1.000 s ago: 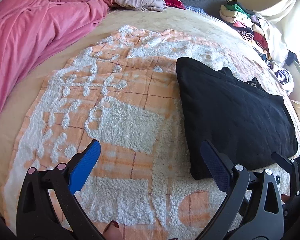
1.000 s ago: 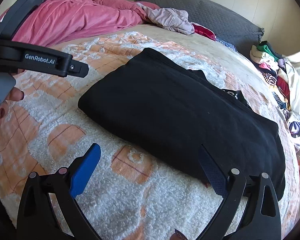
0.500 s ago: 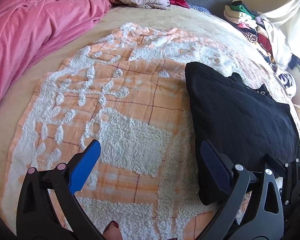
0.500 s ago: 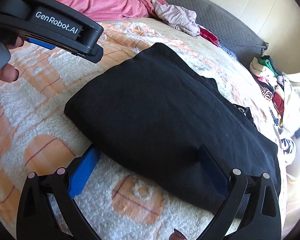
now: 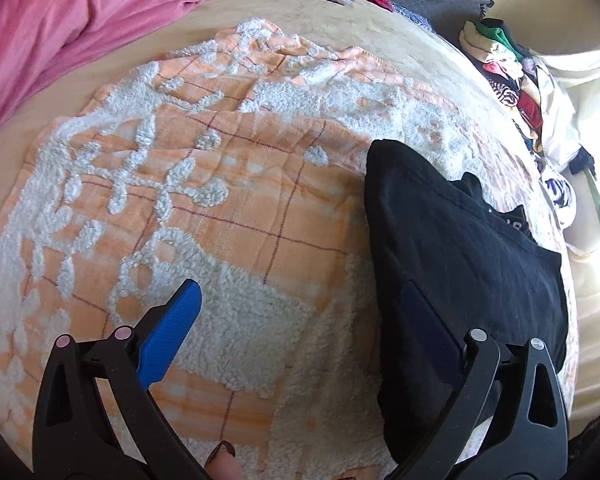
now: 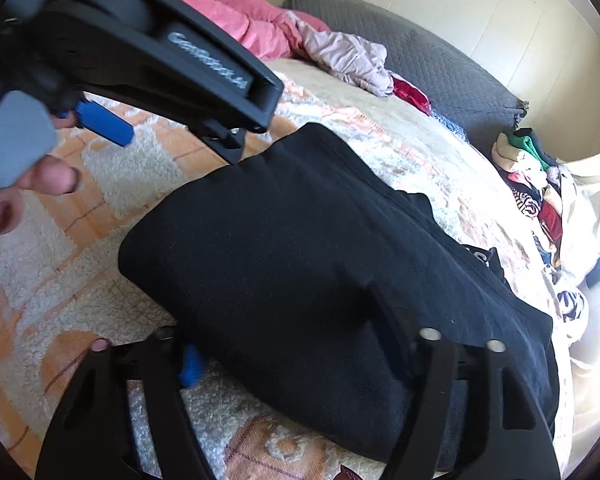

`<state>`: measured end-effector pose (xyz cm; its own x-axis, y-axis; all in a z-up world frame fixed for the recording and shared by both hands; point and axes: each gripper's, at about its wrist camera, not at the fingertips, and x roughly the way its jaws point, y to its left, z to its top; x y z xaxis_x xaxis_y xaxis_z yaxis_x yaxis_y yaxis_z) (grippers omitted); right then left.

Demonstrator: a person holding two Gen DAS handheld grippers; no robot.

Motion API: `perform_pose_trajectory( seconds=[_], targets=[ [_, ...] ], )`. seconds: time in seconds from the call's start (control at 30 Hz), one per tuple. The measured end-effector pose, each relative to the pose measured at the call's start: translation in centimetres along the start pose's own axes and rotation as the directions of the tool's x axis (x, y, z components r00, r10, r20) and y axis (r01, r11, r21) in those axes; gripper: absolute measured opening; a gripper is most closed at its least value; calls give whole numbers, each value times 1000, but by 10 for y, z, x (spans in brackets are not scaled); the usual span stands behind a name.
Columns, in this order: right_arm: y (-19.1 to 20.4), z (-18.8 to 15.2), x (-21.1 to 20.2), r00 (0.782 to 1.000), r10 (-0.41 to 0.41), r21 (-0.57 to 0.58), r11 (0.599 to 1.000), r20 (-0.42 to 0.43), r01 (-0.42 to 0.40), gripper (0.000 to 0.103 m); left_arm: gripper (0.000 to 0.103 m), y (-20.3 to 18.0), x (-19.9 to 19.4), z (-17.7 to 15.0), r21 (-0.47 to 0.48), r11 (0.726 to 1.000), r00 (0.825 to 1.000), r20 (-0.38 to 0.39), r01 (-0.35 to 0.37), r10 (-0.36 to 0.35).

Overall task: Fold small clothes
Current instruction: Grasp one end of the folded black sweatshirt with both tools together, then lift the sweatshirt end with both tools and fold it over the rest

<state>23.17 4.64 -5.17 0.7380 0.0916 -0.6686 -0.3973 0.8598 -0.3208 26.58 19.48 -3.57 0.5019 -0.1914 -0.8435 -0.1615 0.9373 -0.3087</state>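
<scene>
Right wrist view shows the right gripper (image 6: 284,340) pushed in on the near edge of the folded black garment (image 6: 300,260), which lies on the orange and white blanket (image 6: 52,264) spread over the bed. Its jaws have just been closing from the wide stance of a second ago, and the cloth sits between them; the blue pad (image 6: 190,366) on the left side shows only as a sliver at the fold's edge, while the other finger lies over the dark fabric, so the grip looks like a pinch on the edge, though blur makes the contact hard to confirm. Half a second ago both pads still stood clear at either side of the garment. The left gripper (image 6: 172,120) now fills more of the upper left of this view than before, with a hand (image 6: 40,180) behind it (fingers curled on the grey handle). In the left wrist view the left gripper (image 5: 300,312) stands wide apart, as in the earlier frames, one pad over the blanket and the other over the garment's left edge, holding nothing; the garment (image 5: 460,260) sits closer under that finger than a second ago. A pink cover (image 5: 80,20) and a pile of clothes (image 5: 508,68) lie at the bed's far sides.
</scene>
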Motion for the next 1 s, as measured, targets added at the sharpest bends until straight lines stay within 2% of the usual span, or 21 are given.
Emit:
perform_pose_trajectory(
  seconds=[0.1,0.17,0.27,0.47,0.53,0.57,0.63,0.67,0.73,0.83,1.0],
  targets=[
    [-8,-1,-7,999,17,33,999,27,-18,26,94,-7,4,10,-35,998,998,-18,58,-59],
    [-13,-2,-13,998,37,52,998,47,-39,20,94,-14,8,17,-48,993,993,-37,108,-109],
    [-18,-3,-20,996,37,63,997,79,-42,17,94,-28,16,24,-45,988,987,-67,146,-148],
    [-25,-8,-36,991,28,90,995,129,-40,15,91,-58,27,26,12,987,983,-95,162,-160],
    [-30,-9,-42,989,23,108,993,143,-39,14,70,-65,27,26,17,983,979,-97,180,-178],
    [-32,-10,-45,988,23,116,992,150,-41,14,65,-69,27,26,17,980,976,-104,196,-193],
    [-37,-12,-51,987,11,125,992,162,-32,14,45,-77,27,24,18,975,970,-110,220,-217],
    [-39,-13,-53,986,7,129,991,167,-29,13,39,-83,27,23,24,973,968,-111,229,-225],
    [-43,-16,-58,985,-4,136,991,174,-20,11,20,-95,25,21,48,973,970,-104,228,-222],
    [-52,-21,-66,983,-25,155,988,181,-3,11,15,-115,15,19,91,970,973,-70,226,-220],
    [-71,-31,-82,980,-52,212,977,192,10,10,13,-152,-3,16,167,962,976,-28,218,-216]
  ],
)
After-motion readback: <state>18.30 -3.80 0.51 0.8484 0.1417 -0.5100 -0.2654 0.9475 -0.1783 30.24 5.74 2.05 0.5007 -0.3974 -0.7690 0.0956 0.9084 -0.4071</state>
